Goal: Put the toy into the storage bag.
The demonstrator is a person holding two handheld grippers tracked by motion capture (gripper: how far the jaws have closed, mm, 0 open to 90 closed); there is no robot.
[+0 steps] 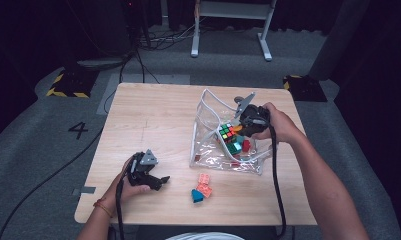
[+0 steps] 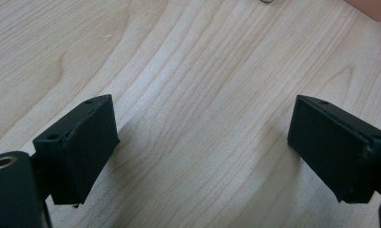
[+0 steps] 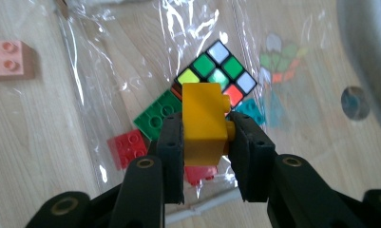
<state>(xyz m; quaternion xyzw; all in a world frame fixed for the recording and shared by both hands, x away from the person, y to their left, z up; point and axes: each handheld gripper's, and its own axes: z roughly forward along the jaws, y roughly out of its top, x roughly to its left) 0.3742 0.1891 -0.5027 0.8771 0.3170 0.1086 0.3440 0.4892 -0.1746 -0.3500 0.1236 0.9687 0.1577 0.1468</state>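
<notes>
Wooden surface (image 1: 153, 120): right hand-held gripper (image 3: 205, 137) clamps a yellow brick (image 3: 203, 123) directly above the clear bag (image 1: 208, 107); left hand-held gripper (image 2: 202, 152) rests wide apart.

the high view looked down from above the table (image 1: 153, 120); both gripper views sat close over it, sharing its wood.

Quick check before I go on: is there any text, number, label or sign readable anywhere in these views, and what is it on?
"4": a large dark numeral on the grey floor, left of the table.
Clear bag: a small coloured printed picture, with no letters that can be made out.
Cube, yellow brick in the right gripper, and the loose bricks on the table: no writing legible.
</notes>
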